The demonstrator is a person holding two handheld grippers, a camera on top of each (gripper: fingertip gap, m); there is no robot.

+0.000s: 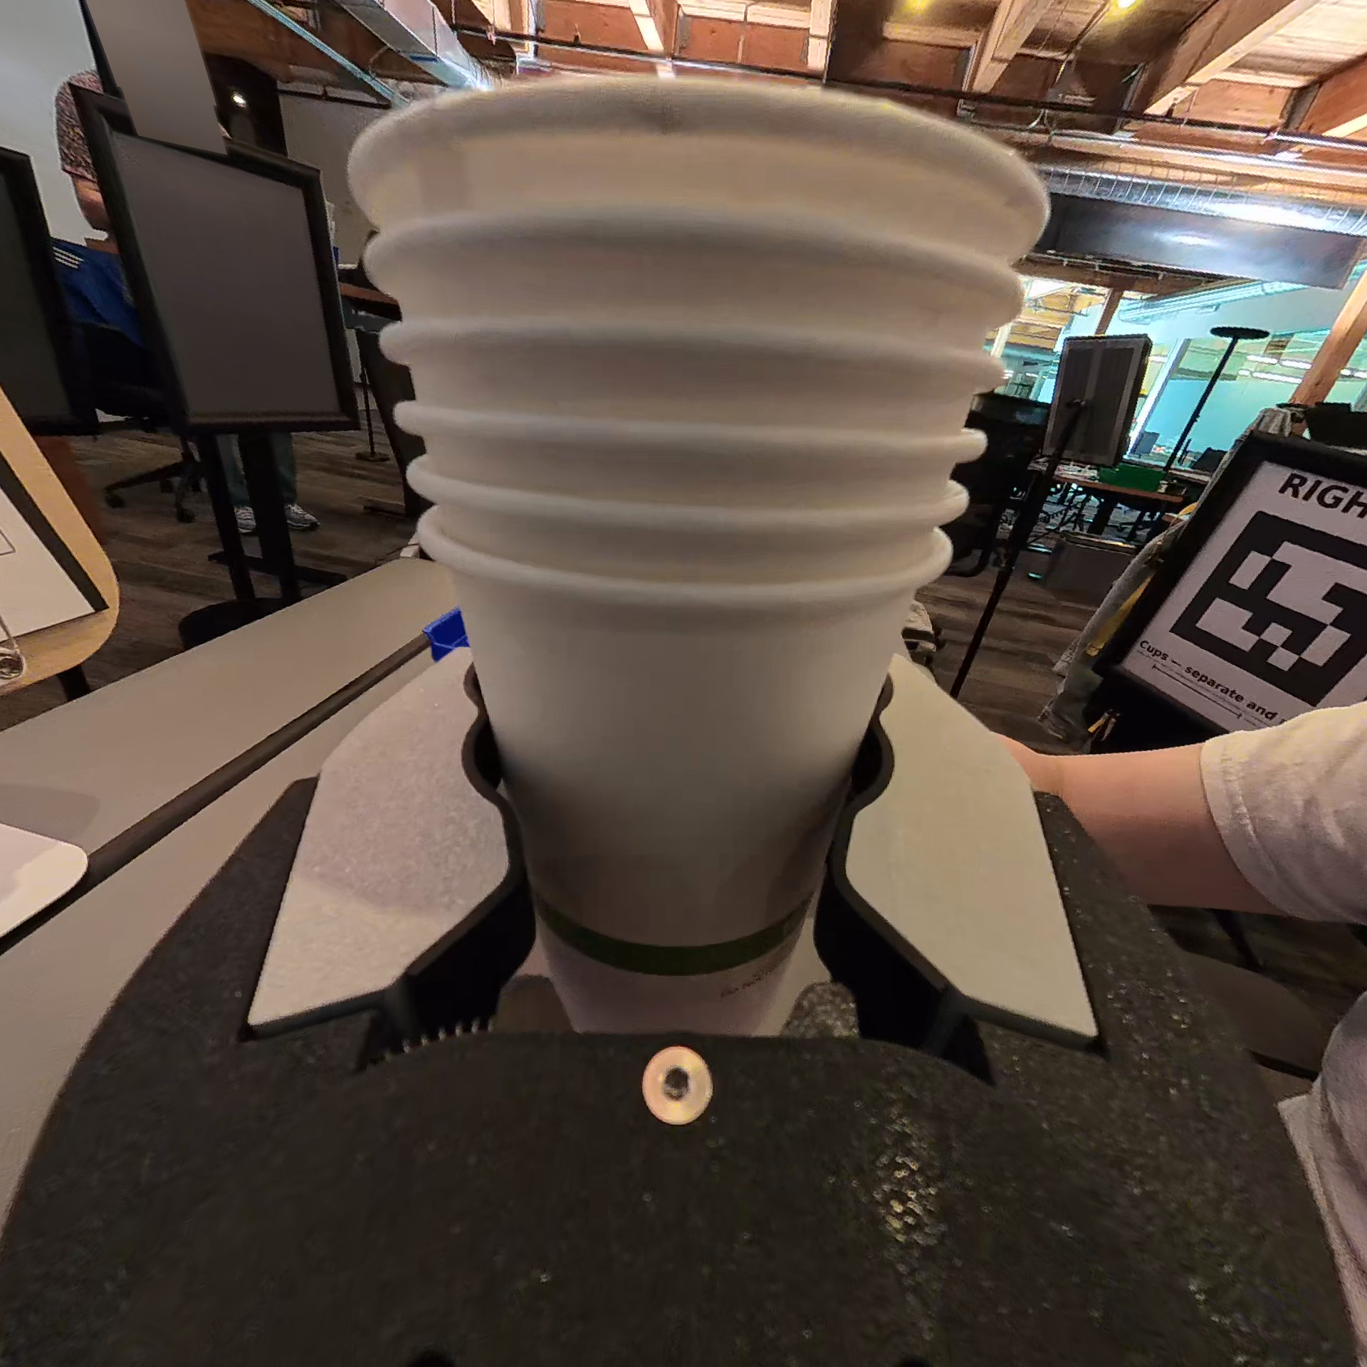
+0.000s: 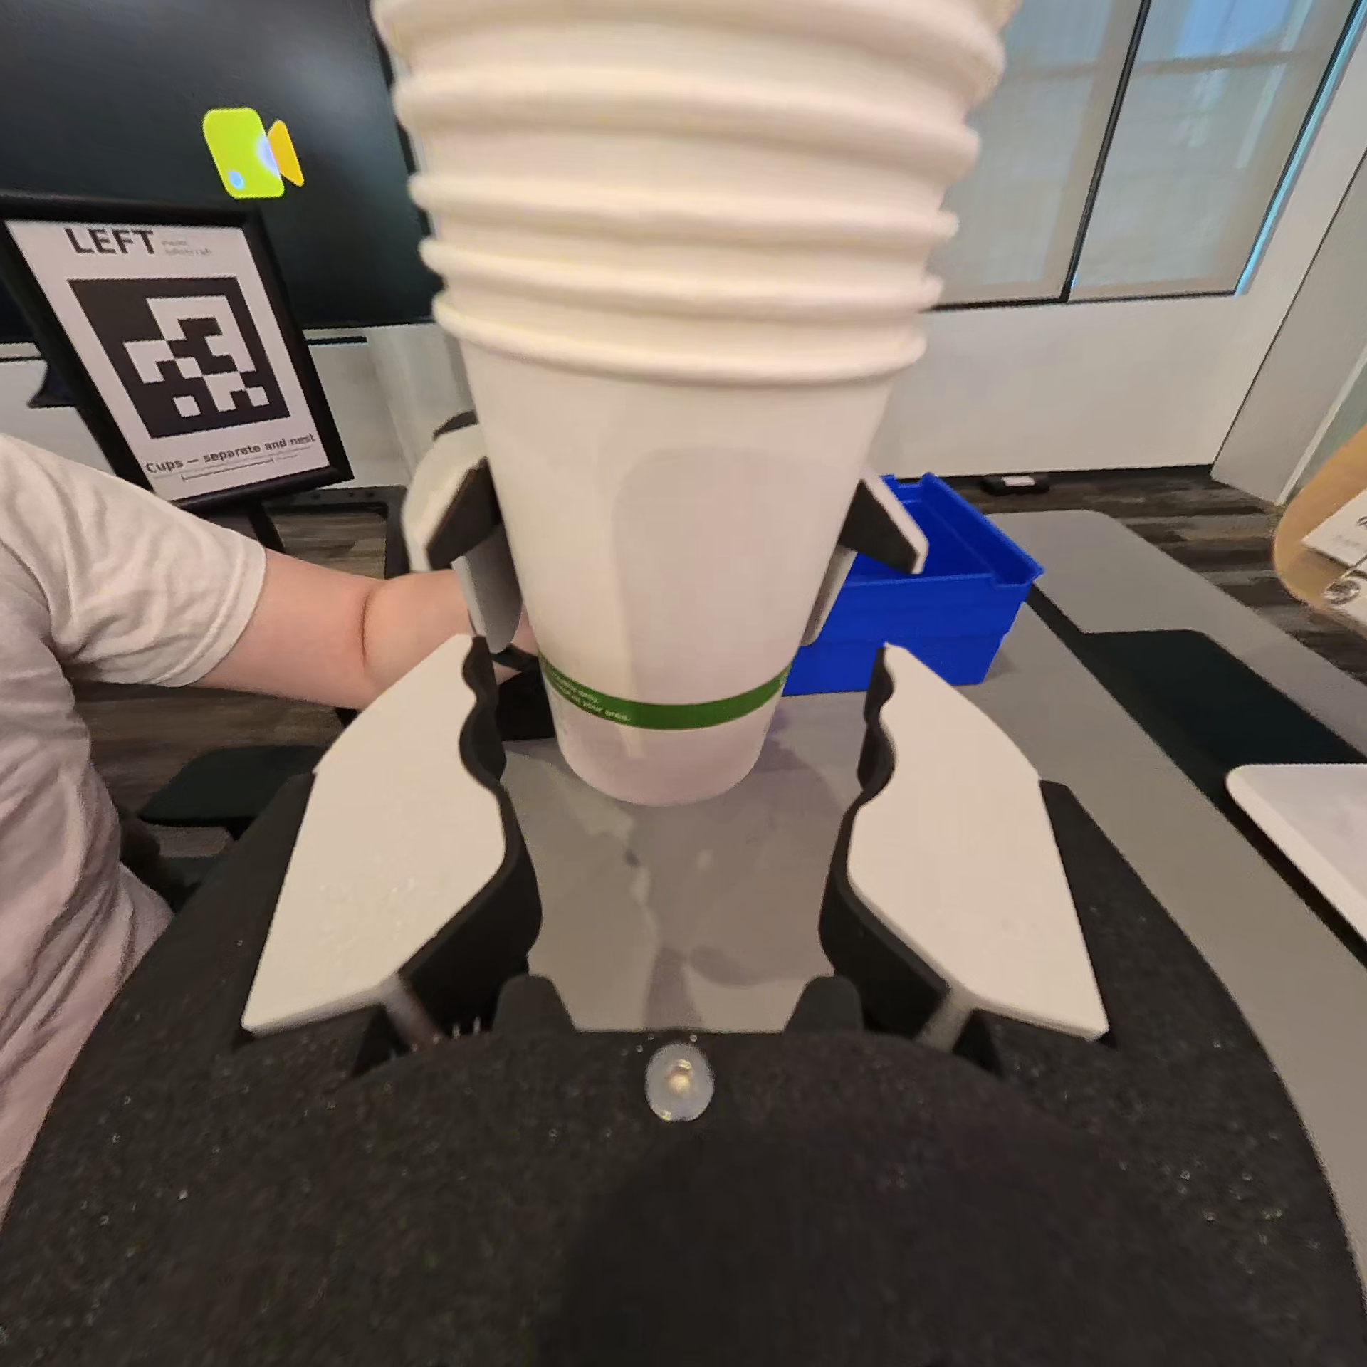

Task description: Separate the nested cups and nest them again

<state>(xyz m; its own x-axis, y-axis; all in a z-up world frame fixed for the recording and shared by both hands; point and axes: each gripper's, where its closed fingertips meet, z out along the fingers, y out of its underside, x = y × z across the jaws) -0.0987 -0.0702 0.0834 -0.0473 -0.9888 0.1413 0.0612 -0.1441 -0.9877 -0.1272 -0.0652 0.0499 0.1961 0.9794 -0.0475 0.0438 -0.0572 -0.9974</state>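
Cups (image 1: pixel 680 518) nested, lifted off the table (image 2: pixel 666 888).
My left tongs (image 1: pixel 677 806) clamp the stack's bottom cup; my right tongs (image 2: pixel 677 740) gape wide, empty.

An open-plan office-lab is showing: exposed wooden ceiling beams (image 1: pixel 1035 44), framed marker boards (image 2: pixel 185 348) standing around, desks beyond.

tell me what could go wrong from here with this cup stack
1. The left hand-held gripper grips only the lowest paper cup of the stack of nested cups; the tall top could sway or tip.
2. The right hand-held gripper is open around the base; closing there might only squeeze that same cup, separating nothing.
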